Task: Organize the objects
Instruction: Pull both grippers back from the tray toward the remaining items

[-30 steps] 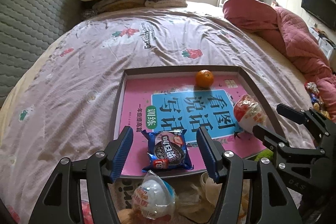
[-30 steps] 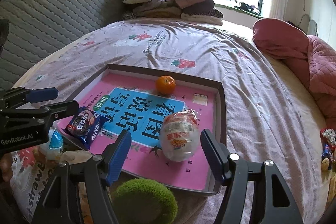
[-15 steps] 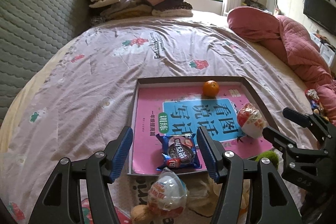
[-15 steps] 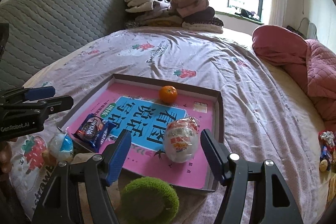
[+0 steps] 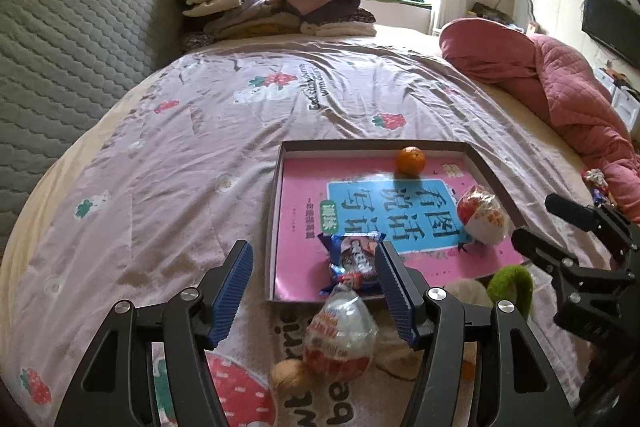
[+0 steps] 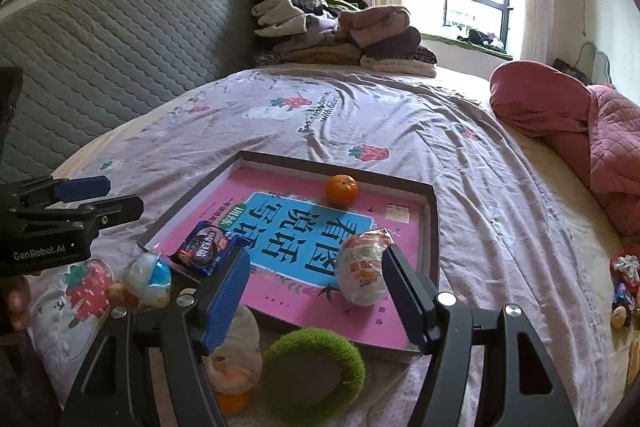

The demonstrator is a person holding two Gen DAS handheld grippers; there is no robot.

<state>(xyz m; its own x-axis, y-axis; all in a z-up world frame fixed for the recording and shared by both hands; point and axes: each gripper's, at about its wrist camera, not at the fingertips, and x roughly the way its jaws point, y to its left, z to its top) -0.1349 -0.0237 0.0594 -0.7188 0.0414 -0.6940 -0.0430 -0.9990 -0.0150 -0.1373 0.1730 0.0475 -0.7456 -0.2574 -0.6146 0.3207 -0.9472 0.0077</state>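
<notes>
Both grippers have pulled back from the tray [image 5: 276,211] since a second ago, so it looks smaller and more of the bed shows. My left gripper [image 5: 314,291] is wide, with nothing between its fingers. My right gripper [image 6: 316,287] is wide too and holds nothing.

I think I am between steps: three things are in the tray and more wait outside. The orange [image 5: 410,159] sits at 12 o'clock in the tray. The cookie pack [image 5: 354,263] lies at 6 o'clock by the near edge. The red-and-white wrapped egg [image 5: 482,215] sits at 3 o'clock.

Still outside, just past the near edge, are a blue-and-white wrapped egg [image 5: 340,339], a walnut [image 5: 289,377] touching it, and a green ball [image 6: 314,367].

Next I judge the left gripper should drop over the blue-and-white egg, which is right under it, and close softly. It is round and slick, so it may roll.

Writing: the pack looks like "OREO". The book cover in the tray has big Chinese words. The left gripper's side says "GenRobot.AI". The sheet has strawberry words I cannot fully read.
</notes>
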